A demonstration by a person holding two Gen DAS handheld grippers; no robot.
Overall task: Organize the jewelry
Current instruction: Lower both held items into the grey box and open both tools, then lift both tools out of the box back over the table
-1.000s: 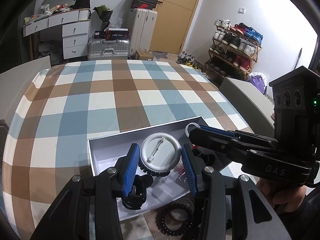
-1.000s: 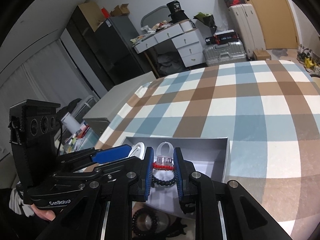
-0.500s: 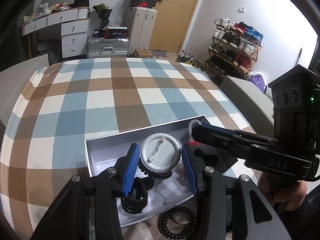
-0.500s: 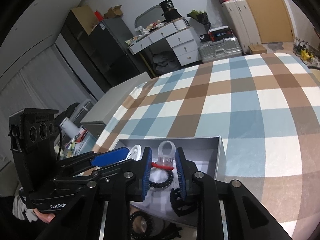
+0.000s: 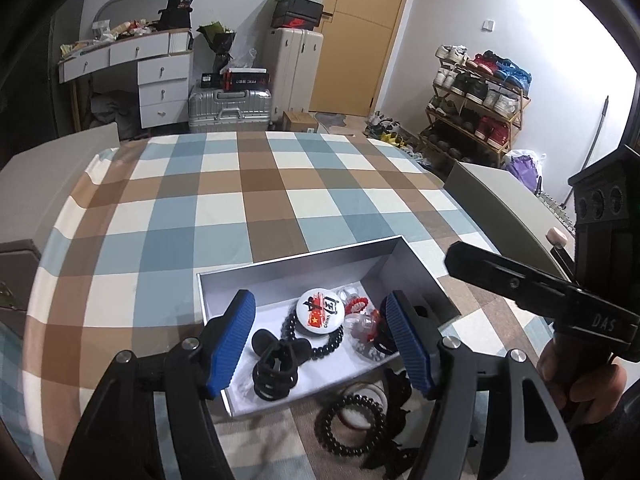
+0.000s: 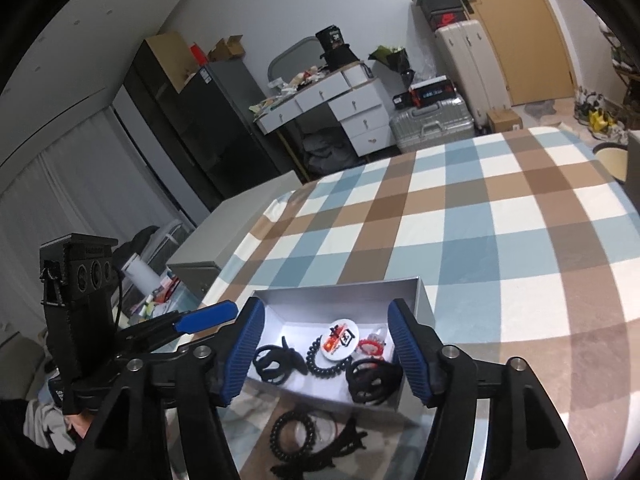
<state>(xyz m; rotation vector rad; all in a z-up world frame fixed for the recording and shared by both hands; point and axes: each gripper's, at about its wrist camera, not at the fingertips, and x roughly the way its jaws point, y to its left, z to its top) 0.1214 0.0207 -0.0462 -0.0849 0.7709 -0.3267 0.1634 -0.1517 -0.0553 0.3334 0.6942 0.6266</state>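
Observation:
A grey open box (image 5: 304, 268) (image 6: 424, 300) sits on the checked tablecloth near the front edge. In it lie a round pin badge (image 5: 321, 311) (image 6: 339, 338), a black bead bracelet (image 5: 332, 344), a red-and-clear ring (image 5: 362, 312) (image 6: 374, 344) and black hair clips (image 5: 275, 366) (image 6: 372, 382). My left gripper (image 5: 324, 344) is open and empty above the box's near side. My right gripper (image 6: 328, 352) is open and empty above the box. A black coil hair tie (image 5: 350, 424) (image 6: 296, 436) lies on the cloth in front of the box.
More black hair accessories (image 5: 394, 456) (image 6: 332, 452) lie beside the coil tie. The checked table (image 5: 256, 208) stretches away beyond the box. Grey chairs (image 5: 500, 200) stand at the table's sides. Suitcases, a dresser and a shoe rack line the room behind.
Both grippers have opened and pulled back. The left one let the pin badge fall, now face up in the box. The right one let the red-and-clear ring drop into the box.

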